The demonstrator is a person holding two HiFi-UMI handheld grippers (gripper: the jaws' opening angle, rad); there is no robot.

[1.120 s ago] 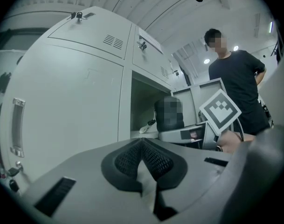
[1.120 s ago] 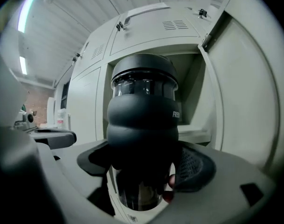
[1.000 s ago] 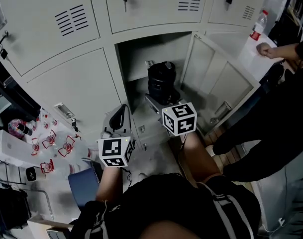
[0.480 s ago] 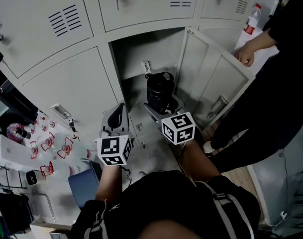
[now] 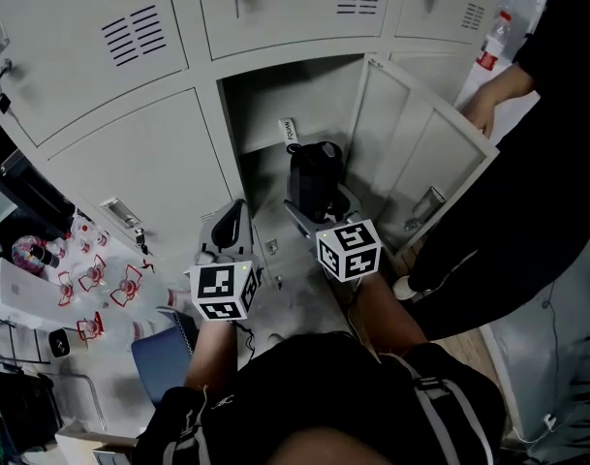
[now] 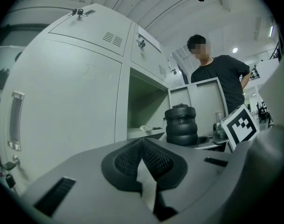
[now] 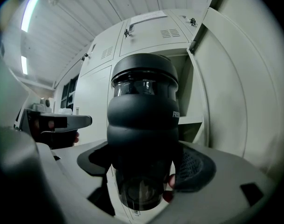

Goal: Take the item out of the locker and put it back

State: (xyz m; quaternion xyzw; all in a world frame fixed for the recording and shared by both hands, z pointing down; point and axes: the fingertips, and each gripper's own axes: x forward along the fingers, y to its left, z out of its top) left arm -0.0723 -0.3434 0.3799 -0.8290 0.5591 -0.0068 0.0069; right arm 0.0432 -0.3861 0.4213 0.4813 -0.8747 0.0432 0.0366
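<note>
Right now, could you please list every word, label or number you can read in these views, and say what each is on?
"FRE": white letters on the black bottle; the rest curves out of sight.
White tag in the open locker: dark print, too small to read.
Red label on the clear bottle: too blurred to read.

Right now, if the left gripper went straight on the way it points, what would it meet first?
The left gripper would probably enter the open locker compartment, near its left frame; depth is unclear. The black bottle sits right of that line.
</note>
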